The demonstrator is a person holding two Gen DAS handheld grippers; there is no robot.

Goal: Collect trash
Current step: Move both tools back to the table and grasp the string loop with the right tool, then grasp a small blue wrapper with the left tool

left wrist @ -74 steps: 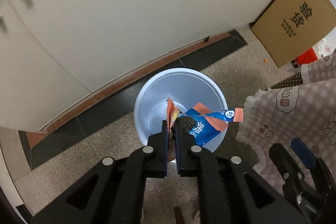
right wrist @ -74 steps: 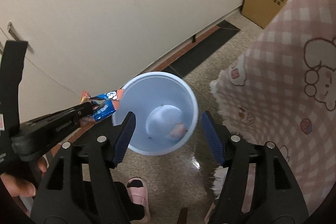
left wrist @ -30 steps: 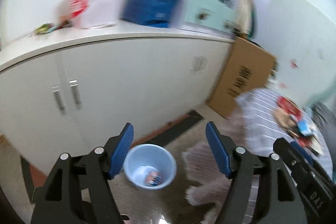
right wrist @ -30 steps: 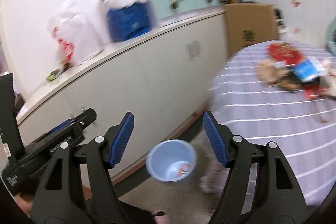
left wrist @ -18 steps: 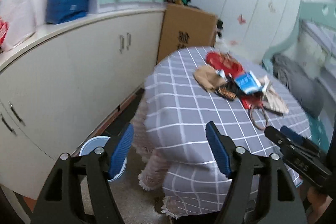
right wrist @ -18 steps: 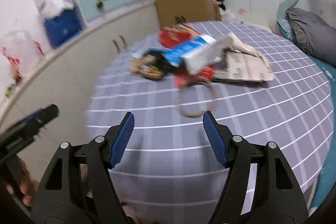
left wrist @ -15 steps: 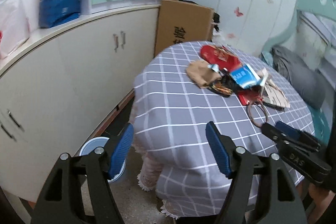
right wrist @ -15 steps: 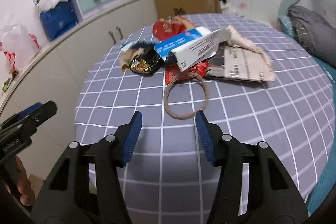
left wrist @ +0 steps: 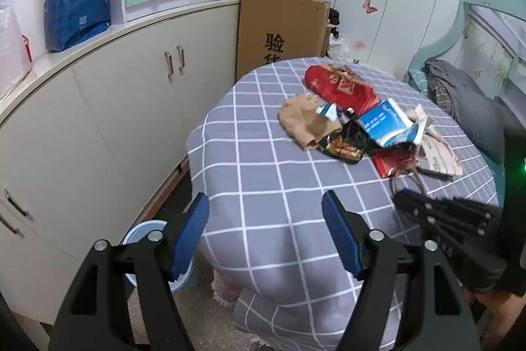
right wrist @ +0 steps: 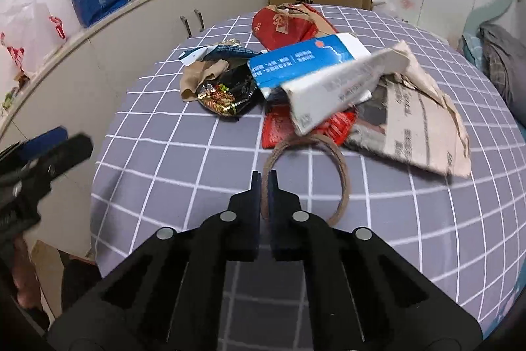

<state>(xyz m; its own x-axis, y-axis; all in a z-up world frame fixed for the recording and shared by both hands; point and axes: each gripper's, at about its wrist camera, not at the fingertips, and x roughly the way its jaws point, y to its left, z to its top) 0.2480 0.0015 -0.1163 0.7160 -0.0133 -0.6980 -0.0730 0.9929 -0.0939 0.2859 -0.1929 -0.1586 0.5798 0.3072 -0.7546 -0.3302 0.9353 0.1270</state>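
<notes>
A pile of trash lies on the round grey checked table (right wrist: 171,173): a blue and white carton (right wrist: 305,61), a red bag (right wrist: 282,23), a black snack wrapper (right wrist: 227,94), brown paper (right wrist: 200,74), newspaper (right wrist: 424,124) and a brown ring (right wrist: 342,173). My right gripper (right wrist: 264,178) is shut on the near left edge of the brown ring. My left gripper (left wrist: 264,221) is open and empty, above the table's near edge. The pale blue bin (left wrist: 141,232) stands on the floor at the lower left.
White cabinets (left wrist: 98,107) run along the left wall, with bags on top. A cardboard box (left wrist: 279,32) stands behind the table. A bed (left wrist: 466,94) is at the right. The right gripper also shows in the left wrist view (left wrist: 404,199).
The left gripper dropped the blue wrapper into the bin and opened. Both grippers swung up from the bin to the table. The right gripper closed on the brown ring.
</notes>
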